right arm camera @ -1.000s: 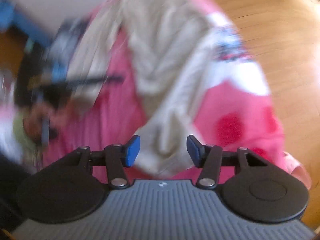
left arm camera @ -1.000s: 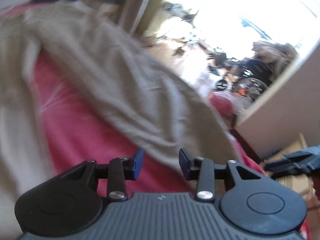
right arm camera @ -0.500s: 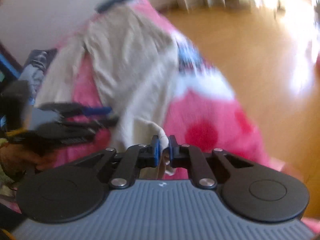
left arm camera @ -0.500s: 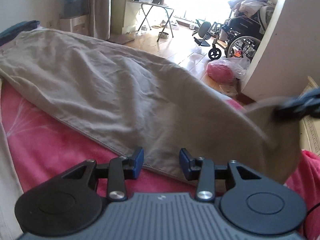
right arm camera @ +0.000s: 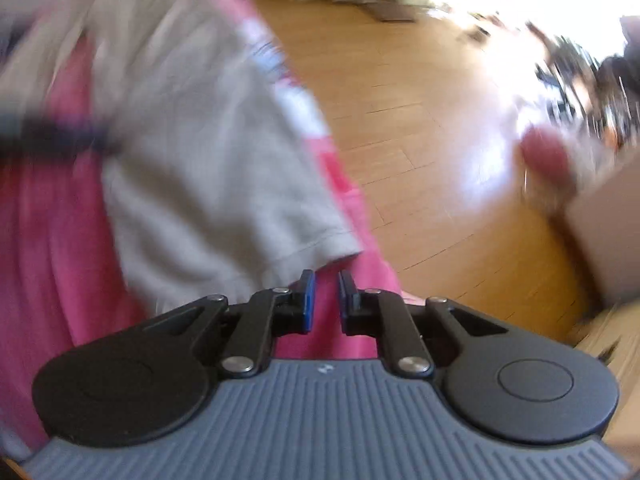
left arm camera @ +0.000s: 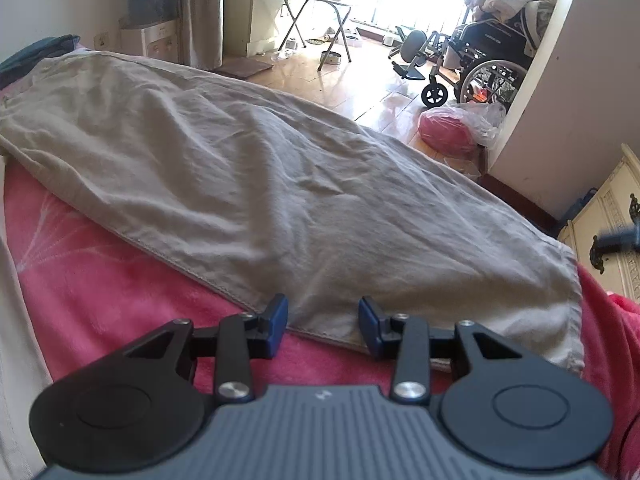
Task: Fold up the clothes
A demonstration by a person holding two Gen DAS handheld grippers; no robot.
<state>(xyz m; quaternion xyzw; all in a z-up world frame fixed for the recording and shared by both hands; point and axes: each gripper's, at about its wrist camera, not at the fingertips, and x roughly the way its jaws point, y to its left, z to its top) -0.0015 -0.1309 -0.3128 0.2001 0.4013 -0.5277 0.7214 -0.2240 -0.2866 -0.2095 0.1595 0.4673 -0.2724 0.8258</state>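
Where seen from the left wrist, shows a beige garment [left arm camera: 280,184] of thin, crumpled woven cloth, long and tapering, laid flat across the middle of the frame on a fluffy pink blanket [left arm camera: 100,280]. Runs a stitched hem along its lower edge. At lower centre, finds the left gripper [left arm camera: 322,320] partly open, gripping nothing, blue pads just above that hem. In the blurred right wrist view, finds the right gripper [right arm camera: 324,292] at lower centre, jaws opening from a narrow gap, only pink blanket behind it, garment corner just upper left, glossy wooden floor [right arm camera: 420,140] at right.
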